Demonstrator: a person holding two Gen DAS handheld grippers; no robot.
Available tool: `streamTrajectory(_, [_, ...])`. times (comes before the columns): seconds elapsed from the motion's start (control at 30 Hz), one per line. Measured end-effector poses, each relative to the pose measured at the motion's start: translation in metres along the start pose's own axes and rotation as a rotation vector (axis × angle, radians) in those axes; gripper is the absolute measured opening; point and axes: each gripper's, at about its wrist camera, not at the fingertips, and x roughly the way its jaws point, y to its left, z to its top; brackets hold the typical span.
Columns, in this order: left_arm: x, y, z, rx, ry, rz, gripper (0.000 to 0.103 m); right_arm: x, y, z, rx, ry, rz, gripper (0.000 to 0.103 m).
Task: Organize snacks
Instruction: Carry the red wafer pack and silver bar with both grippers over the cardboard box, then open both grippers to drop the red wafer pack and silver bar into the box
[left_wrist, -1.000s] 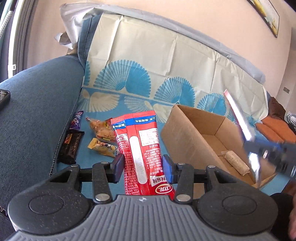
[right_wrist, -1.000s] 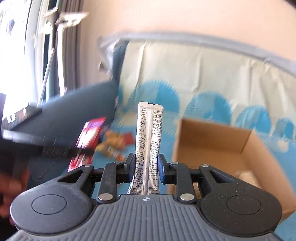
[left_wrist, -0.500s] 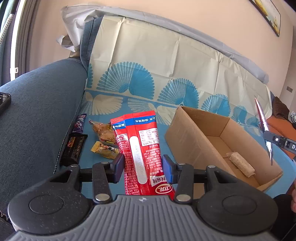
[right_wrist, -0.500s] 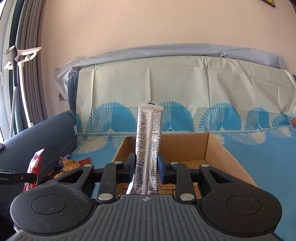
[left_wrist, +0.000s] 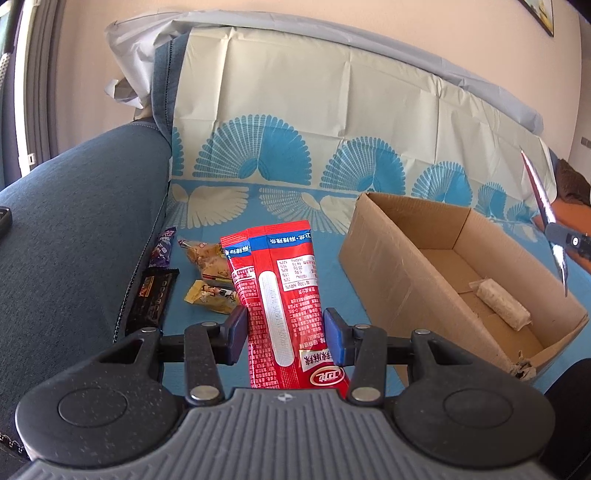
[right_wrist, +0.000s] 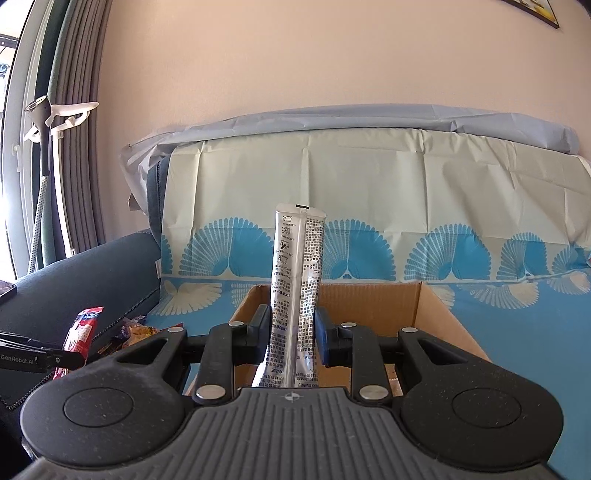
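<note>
A sofa (left_wrist: 74, 221) draped with a fan-patterned blue and cream cover (left_wrist: 332, 122) is seen in both views. An open cardboard box (left_wrist: 388, 258) is set on the seat, and a pale wrapped bar (left_wrist: 500, 304) is seen lying on its floor. The red snack packets (left_wrist: 284, 295) are clamped upright between the half-spread fingers of the left gripper (left_wrist: 284, 330), left of the box. The silver sachet (right_wrist: 297, 288) is pinched upright by the nearly closed fingers of the right gripper (right_wrist: 291, 334), held in front of the box. Loose snacks are left by the armrest: a dark bar (left_wrist: 153, 299), a purple wrapper (left_wrist: 164, 247) and yellow-brown packets (left_wrist: 210, 277).
</note>
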Motion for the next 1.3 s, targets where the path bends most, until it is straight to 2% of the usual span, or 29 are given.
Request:
streamTrajectory(0.13, [0.002,-0.006,-0.001,0.029,0.006,0.015,0.049,-0.001,-0.006,0.001,0.033,-0.005,0.009,0.027])
streamTrajectory(0.3, [0.002,-0.007,-0.002,0.012,0.008,0.025,0.049,-0.003,-0.01,0.0,0.051,-0.008,0.016,0.027])
streamTrajectory(0.43, [0.001,-0.01,-0.001,0.012,0.013,0.02,0.049,-0.004,-0.014,0.001,0.071,-0.01,0.017,0.027])
streamTrajectory(0.6, [0.0,-0.022,-0.002,0.062,0.021,0.018,0.049,-0.005,-0.018,0.002,0.107,-0.011,0.017,0.027])
streamTrajectory(0.73, [-0.003,-0.028,-0.002,0.048,0.014,0.009,0.049,-0.005,-0.021,0.002,0.126,-0.01,0.015,0.027])
streamTrajectory(0.9, [-0.007,-0.036,-0.001,0.019,0.009,-0.009,0.049,-0.004,-0.022,0.002,0.133,-0.008,0.015,0.027])
streamTrajectory(1.1, [-0.008,-0.059,0.007,0.054,-0.009,-0.042,0.049,-0.004,-0.021,0.002,0.141,-0.008,0.012,0.027])
streamTrajectory(1.3, [-0.008,-0.087,0.029,0.072,-0.051,-0.092,0.049,-0.002,-0.025,0.001,0.169,-0.002,0.006,0.027])
